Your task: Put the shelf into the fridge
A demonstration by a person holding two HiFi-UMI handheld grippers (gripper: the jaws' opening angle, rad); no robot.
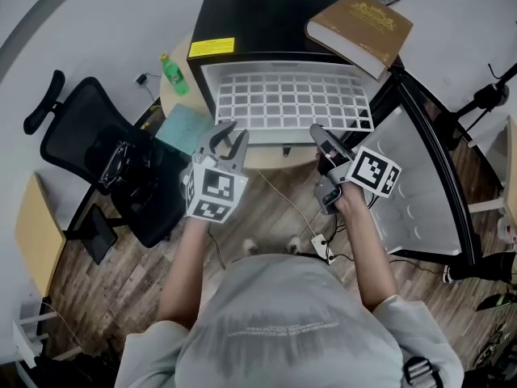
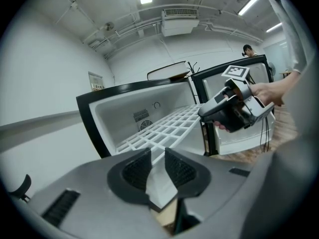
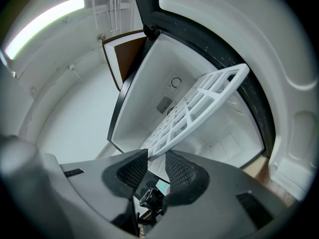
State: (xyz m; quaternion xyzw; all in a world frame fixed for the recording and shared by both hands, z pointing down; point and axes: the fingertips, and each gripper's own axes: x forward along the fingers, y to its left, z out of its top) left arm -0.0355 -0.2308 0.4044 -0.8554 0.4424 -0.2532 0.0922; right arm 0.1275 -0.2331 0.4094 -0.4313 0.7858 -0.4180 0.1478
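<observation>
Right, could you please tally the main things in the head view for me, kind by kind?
Fridge: 1
Shelf: 1
Book: 1
Green bottle: 1
Office chair: 1
Hand-held gripper: 2 (left hand-held gripper, right hand-held gripper)
Total: 7

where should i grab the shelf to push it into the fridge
The front rail, from the fridge's open front, near both ends. The shelf is a flat, roughly level grid with its rear already inside, so only that thin front edge is free to pinch.
</observation>
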